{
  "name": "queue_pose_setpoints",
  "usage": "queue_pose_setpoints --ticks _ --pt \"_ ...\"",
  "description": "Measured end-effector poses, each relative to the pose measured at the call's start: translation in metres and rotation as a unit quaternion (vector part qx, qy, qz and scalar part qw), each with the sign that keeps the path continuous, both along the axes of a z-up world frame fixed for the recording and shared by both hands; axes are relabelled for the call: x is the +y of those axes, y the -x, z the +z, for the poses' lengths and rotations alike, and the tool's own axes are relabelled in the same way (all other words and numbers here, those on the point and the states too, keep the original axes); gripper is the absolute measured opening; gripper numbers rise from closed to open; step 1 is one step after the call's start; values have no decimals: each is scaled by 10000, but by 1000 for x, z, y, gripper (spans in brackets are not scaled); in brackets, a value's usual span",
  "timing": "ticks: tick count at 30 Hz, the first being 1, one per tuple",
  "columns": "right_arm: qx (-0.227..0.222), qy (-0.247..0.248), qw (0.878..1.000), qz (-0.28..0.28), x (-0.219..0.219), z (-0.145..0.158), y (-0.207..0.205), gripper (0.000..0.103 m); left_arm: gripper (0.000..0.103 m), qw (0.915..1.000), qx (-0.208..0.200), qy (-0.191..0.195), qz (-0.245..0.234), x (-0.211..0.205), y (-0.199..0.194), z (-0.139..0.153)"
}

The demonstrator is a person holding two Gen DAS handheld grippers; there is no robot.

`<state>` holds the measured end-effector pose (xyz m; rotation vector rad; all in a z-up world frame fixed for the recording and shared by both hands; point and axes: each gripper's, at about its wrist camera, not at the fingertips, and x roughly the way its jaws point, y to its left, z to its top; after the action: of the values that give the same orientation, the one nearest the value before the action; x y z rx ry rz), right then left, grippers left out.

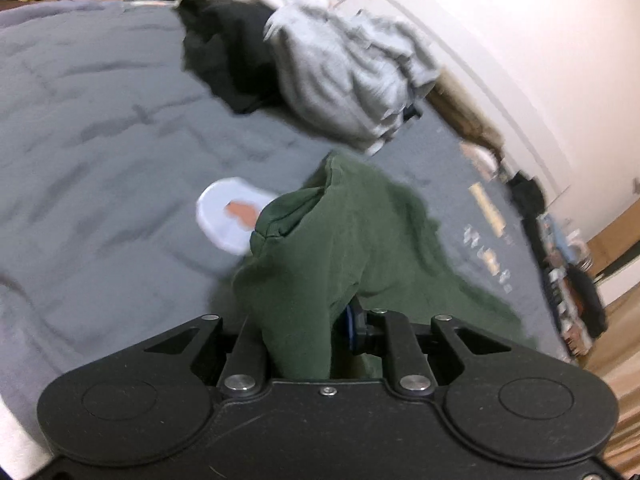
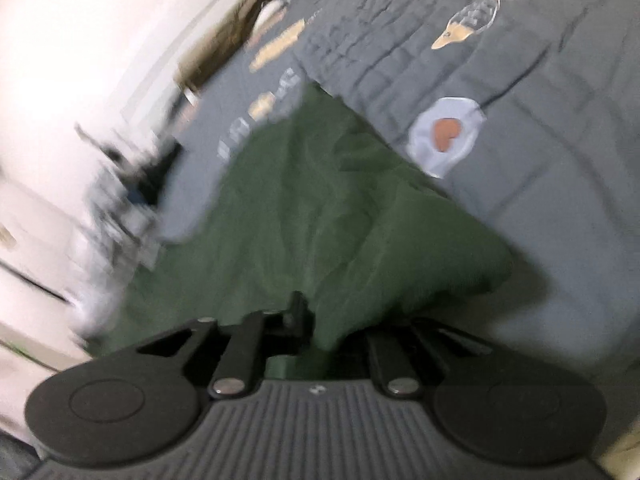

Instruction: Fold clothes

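The green garment (image 1: 320, 248) sits at the lower centre of both views, bunched up off the grey bed cover (image 1: 100, 120). My left tongs (image 1: 308, 336) are clamped on its fabric. My right tongs (image 2: 320, 332) seem likewise closed on it, though blur hinders judgement. A pile of grey and black clothes (image 1: 320, 60) lies at top centre.
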<state>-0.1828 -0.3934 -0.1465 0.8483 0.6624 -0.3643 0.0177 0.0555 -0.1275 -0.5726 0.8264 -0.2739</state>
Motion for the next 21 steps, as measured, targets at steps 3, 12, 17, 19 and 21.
queue_pose_setpoints --ticks 3,12,17,19,21 --pt "193 385 9991 -39 -1 -2 6 39 19 9999 70 -154 1 -2 0 -10" --pt "-49 -594 9942 -895 -39 -10 42 42 20 10000 39 -68 61 0 2 -11" --pt "-129 -404 9912 -1257 -45 -7 51 14 20 9999 47 -93 77 -1 3 -12" --pt "-112 -178 9932 -1148 -44 -2 48 13 20 9999 66 -108 89 -3 2 -12" --pt "-23 211 9942 -1055 -37 5 45 13 20 9998 75 -128 94 -3 2 -12"
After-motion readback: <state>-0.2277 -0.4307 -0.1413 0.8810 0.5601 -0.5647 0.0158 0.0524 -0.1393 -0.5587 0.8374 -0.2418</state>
